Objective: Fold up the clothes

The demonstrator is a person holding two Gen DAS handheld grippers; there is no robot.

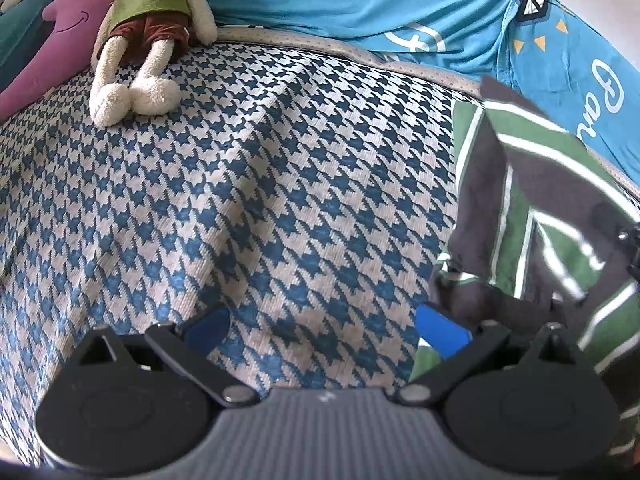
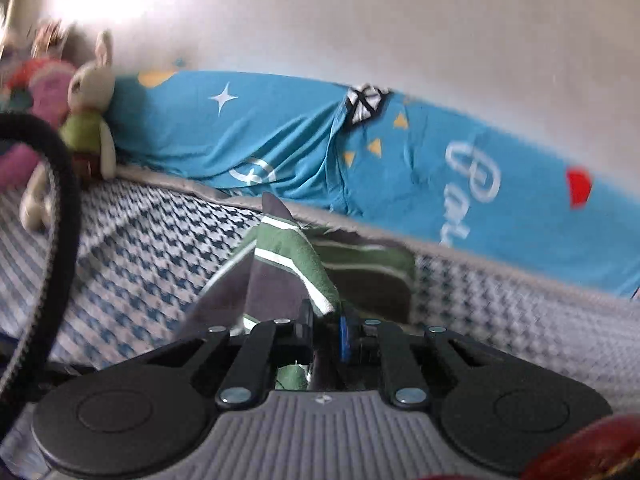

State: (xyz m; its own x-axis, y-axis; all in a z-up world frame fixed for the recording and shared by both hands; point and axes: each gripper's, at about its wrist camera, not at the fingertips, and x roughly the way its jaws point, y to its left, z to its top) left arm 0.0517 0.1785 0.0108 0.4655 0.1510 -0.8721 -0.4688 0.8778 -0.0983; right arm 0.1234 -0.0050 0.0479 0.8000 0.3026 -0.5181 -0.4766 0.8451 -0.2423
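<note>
A green, dark grey and white striped garment point(image 1: 536, 216) lies bunched on the right side of a bed with a blue-and-white houndstooth cover point(image 1: 248, 184). My left gripper point(image 1: 324, 328) is open above the cover, its blue right fingertip point(image 1: 440, 330) touching the garment's left edge. In the right wrist view the same garment point(image 2: 288, 268) rises in a fold from my right gripper point(image 2: 326, 332), which is shut on its cloth. Part of the garment lies flat behind the fold.
A plush rabbit point(image 1: 144, 36) in a green top leans at the bed's far left, beside purple and red cushions point(image 1: 60, 28). A bright blue printed sheet point(image 2: 360, 156) runs along the wall behind the bed. A black cable point(image 2: 68, 208) loops at the left.
</note>
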